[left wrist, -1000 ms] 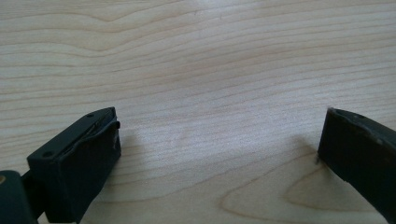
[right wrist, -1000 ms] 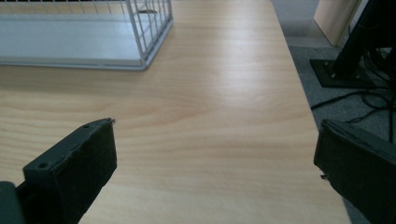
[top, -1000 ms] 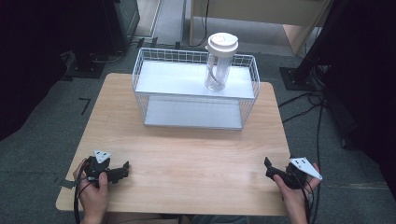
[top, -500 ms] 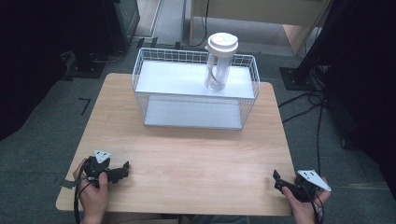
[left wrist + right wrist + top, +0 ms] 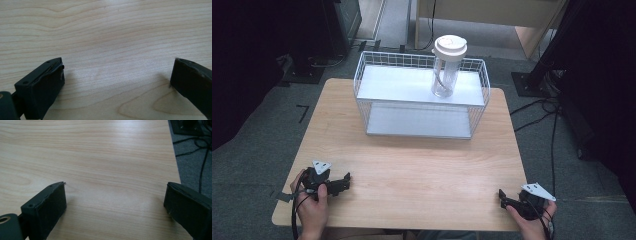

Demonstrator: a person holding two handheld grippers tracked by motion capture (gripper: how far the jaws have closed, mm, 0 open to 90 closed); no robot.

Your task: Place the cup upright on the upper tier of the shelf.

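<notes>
At the near right corner of the light wooden table (image 5: 412, 175), the right gripper (image 5: 508, 201), a black two-jaw tool with a grey three-cornered plate, is now seen lower and closer to the table's near edge than a second ago, drawn out toward the corner. Its jaws have just been closing a little, yet they stand apart with only bare wood between them, so nothing is grasped. By the near left corner, the left gripper (image 5: 343, 181) of the same make is kept where it was, jaws released and empty. Judged from this, no reach has begun; both tools are rested far from the work. Toward the far edge, one white wire basket rack (image 5: 419, 127) is counted, and on its upper shelf, at the right, one clear plastic jar with a white lid (image 5: 446, 67) is stood upright, untouched. Two grippers are counted in all.
</notes>
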